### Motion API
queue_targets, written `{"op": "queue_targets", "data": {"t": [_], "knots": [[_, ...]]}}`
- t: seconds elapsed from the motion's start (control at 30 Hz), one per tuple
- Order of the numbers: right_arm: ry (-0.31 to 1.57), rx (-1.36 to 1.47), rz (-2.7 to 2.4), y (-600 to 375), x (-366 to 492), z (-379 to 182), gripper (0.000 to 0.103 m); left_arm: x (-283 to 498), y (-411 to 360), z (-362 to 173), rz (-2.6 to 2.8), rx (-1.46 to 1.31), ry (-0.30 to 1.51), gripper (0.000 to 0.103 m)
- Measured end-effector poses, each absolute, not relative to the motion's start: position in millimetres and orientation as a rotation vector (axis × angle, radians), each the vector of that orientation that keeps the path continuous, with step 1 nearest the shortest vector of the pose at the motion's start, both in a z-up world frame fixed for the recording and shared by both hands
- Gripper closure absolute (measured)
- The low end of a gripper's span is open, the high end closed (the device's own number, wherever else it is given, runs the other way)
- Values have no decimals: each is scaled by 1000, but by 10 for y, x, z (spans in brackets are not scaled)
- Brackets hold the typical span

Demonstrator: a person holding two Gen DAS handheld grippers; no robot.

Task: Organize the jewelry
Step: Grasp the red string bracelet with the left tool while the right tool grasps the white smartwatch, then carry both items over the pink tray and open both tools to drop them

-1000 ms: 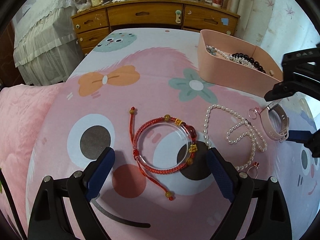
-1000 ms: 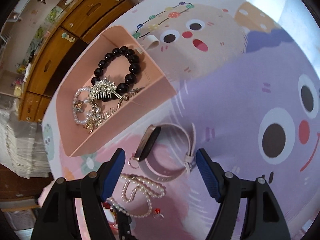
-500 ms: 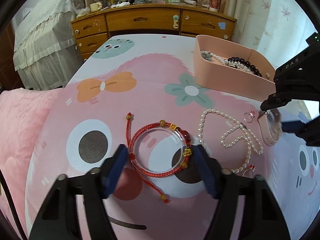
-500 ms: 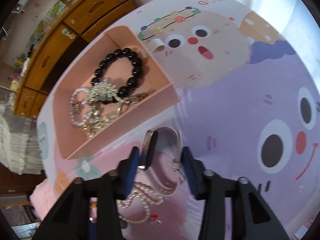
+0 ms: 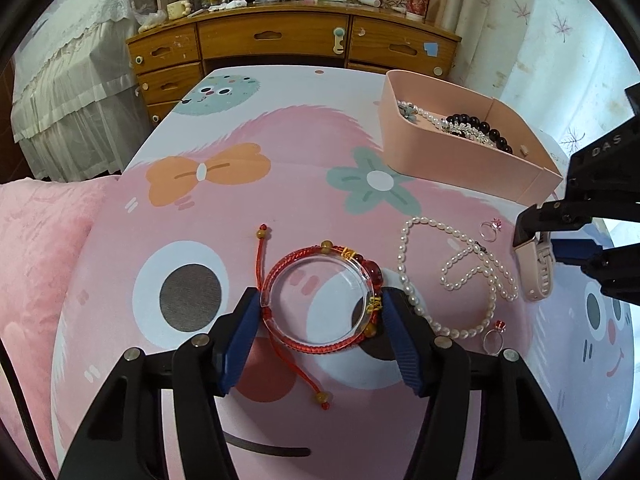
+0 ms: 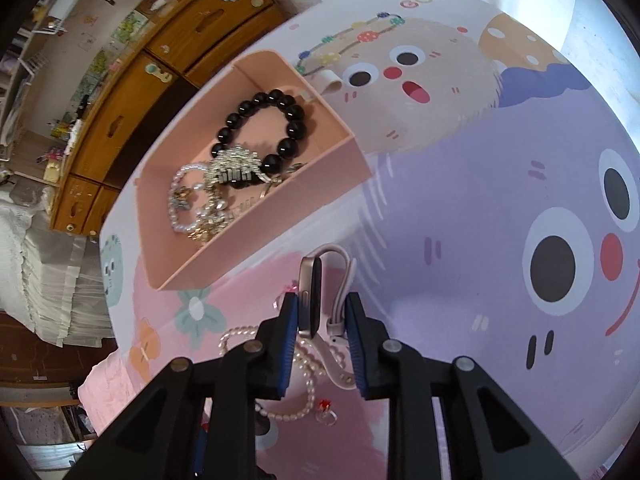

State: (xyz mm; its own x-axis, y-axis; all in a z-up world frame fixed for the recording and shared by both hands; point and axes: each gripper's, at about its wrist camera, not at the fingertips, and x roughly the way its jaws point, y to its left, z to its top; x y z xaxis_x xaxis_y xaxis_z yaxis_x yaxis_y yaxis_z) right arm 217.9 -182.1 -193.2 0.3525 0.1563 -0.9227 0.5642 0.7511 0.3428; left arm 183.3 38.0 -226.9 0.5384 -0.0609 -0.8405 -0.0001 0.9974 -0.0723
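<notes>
My left gripper (image 5: 318, 312) is shut on a clear bangle wrapped with a red cord bracelet (image 5: 320, 306), resting on the cartoon-print cover. My right gripper (image 6: 321, 312) is shut on a pink smartwatch (image 6: 316, 296), also seen at the right of the left wrist view (image 5: 534, 268). A pink tray (image 6: 256, 236) holds a black bead bracelet (image 6: 276, 128), pearls and a silver piece; it also shows in the left wrist view (image 5: 448, 160). A pearl necklace (image 5: 452, 272) and two rings (image 5: 494, 338) lie between the grippers.
A wooden dresser (image 5: 280, 40) stands past the far end of the bed. A pink blanket (image 5: 36, 264) lies at the left edge. A lace-covered bed (image 5: 68, 80) stands at the far left.
Both grippers have closed: the left onto the bangle and red bracelet, the right onto the pink watch. The left gripper moved forward to the bangle.
</notes>
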Motion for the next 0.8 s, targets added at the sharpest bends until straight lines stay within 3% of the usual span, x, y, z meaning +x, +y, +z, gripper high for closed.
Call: {"op": "queue_targets", "data": {"t": [0.33,0.8], "knots": [[1063,531,-243,-1685,1978,-1667,80,1827,479,-2107,-115,-23,1008,43],[860,259,-101,-1755,1987,-1261,79,1968,151,-1384,-251,73,917,43]]}}
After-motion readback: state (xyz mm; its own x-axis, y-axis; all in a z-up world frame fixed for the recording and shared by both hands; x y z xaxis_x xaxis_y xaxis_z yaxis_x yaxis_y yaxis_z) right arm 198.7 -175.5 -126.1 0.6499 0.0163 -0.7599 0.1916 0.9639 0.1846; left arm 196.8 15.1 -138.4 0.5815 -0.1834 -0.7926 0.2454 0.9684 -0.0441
